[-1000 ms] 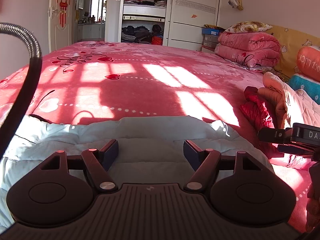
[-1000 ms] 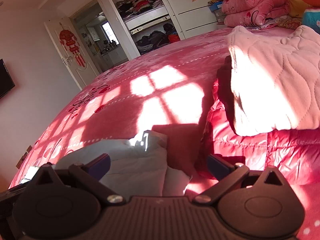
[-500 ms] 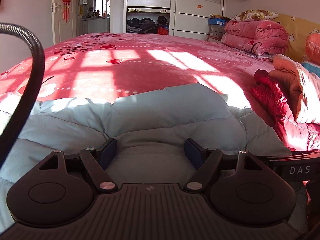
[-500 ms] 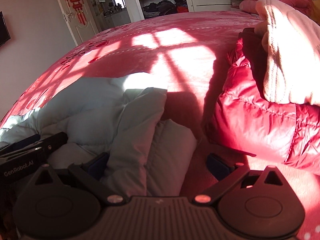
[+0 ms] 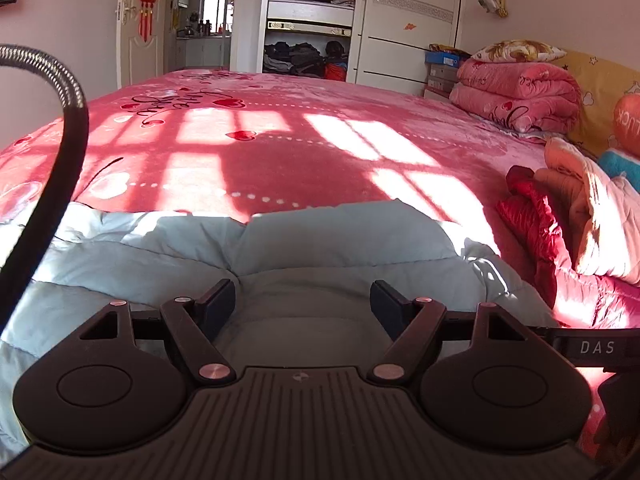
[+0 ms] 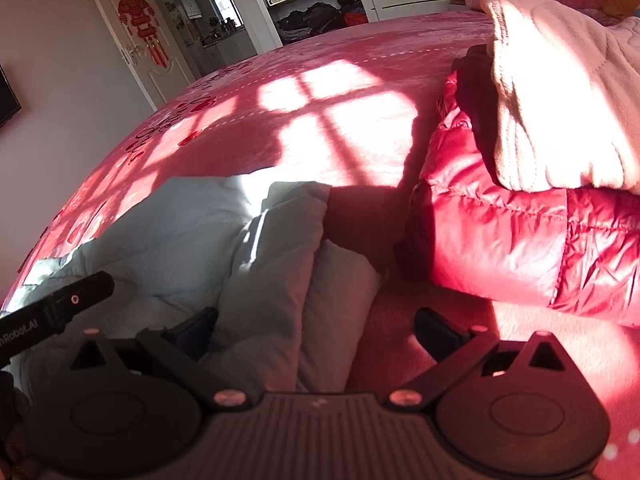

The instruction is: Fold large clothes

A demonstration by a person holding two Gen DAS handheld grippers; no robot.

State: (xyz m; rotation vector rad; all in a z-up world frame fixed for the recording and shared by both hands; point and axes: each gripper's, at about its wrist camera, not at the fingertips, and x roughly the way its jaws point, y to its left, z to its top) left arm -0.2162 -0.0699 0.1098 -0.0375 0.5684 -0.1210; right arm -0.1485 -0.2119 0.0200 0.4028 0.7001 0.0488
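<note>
A pale blue puffer jacket (image 5: 320, 248) lies flat on the pink bedspread (image 5: 280, 152) at the near edge of the bed. My left gripper (image 5: 302, 303) is open, low over the jacket's middle, holding nothing. In the right wrist view the jacket's right edge (image 6: 276, 264) is doubled into a thick fold. My right gripper (image 6: 320, 330) is open and straddles that fold's near end, holding nothing. The left gripper's side (image 6: 60, 312) shows at the left of that view.
A red puffer jacket (image 6: 520, 240) with a cream quilted garment (image 6: 560, 100) on top lies to the right, close to the blue jacket. Folded pink quilts (image 5: 516, 92) and pillows sit at the headboard. An open wardrobe (image 5: 308, 20) stands beyond the bed.
Both grippers dropped low toward the jacket, then drew back a little. The jacket now lies spread in front of them, its right edge folded over. Both grippers stayed open.
</note>
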